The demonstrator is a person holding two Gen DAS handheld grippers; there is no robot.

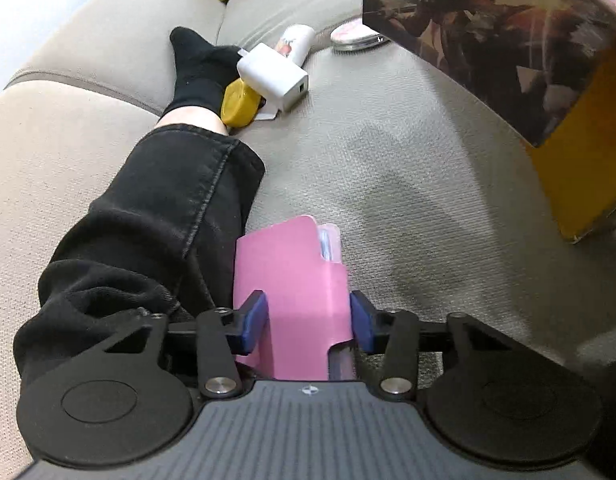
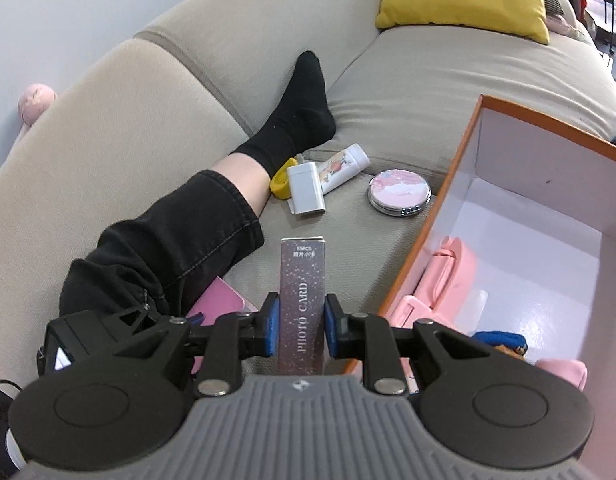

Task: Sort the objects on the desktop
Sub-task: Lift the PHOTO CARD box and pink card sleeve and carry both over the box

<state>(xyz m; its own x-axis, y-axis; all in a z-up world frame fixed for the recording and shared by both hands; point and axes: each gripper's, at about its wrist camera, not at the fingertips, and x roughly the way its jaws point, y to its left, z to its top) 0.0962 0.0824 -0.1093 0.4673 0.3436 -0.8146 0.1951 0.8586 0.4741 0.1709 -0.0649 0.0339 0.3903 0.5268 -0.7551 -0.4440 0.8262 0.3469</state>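
The right gripper [image 2: 297, 330] pinches a slim grey box printed "PHOTO CARD" [image 2: 300, 300] between its blue pads, the box standing lengthwise along the jaws and raised clear of the sofa cushion [image 2: 372, 240]; held that way it looks ready to be carried sideways over the orange-edged storage box [image 2: 448, 200] just to its right, whose white inside already holds pink items and something blue, so that box seems to be the sorting destination; the left gripper [image 1: 308, 322] straddles a pink card sleeve [image 1: 291, 280] that lies flat on the cushion beside the person's black trouser leg [image 1: 167, 220], its jaws part-way spread with a pad at each long edge; the left pad appears to touch the sleeve, but whether the right one presses it I cannot tell, so I judge this a grasp being set rather than secured; a thin flat sleeve is likely to flex or slip unless squeezed squarely across its width; farther up the cushion, near the black-socked foot [image 2: 299, 120], the unsorted things wait in a cluster: a white charger [image 2: 305, 192] lying against a yellow tape roll [image 2: 279, 184], a white printed tube [image 2: 344, 166] touching the charger, and a round pink compact mirror [image 2: 399, 192] a little apart, near the storage box wall.
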